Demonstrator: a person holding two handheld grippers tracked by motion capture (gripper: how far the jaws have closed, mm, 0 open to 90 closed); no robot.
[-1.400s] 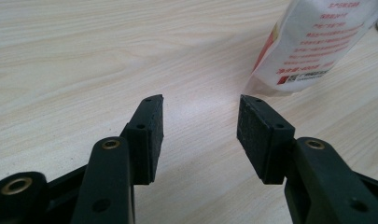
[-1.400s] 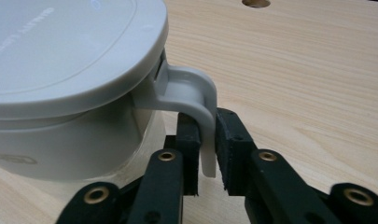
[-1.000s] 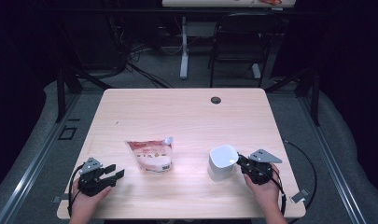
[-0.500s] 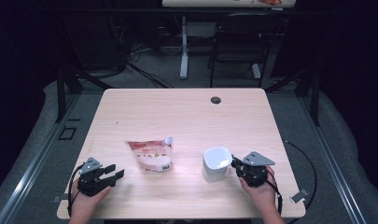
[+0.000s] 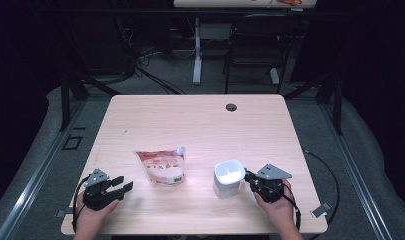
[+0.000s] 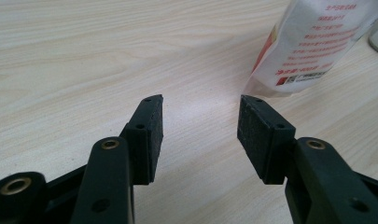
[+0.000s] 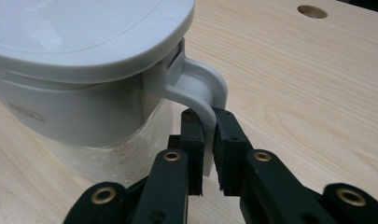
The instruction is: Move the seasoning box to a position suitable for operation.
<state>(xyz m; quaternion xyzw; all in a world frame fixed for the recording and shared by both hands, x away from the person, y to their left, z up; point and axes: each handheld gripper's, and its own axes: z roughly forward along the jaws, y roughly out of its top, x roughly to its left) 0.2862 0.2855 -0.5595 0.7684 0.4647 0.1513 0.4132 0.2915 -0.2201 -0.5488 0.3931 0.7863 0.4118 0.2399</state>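
– So what's cut off?
– Mainly the white lidded plastic jug, cropped in the right gripper view; the right gripper pinches its handle.
– Counts?
– One jug, one red-and-white printed pouch, two grippers; the left gripper gapes, holding nothing.
– Surface?
– One light wooden table, grey floor, dark room.
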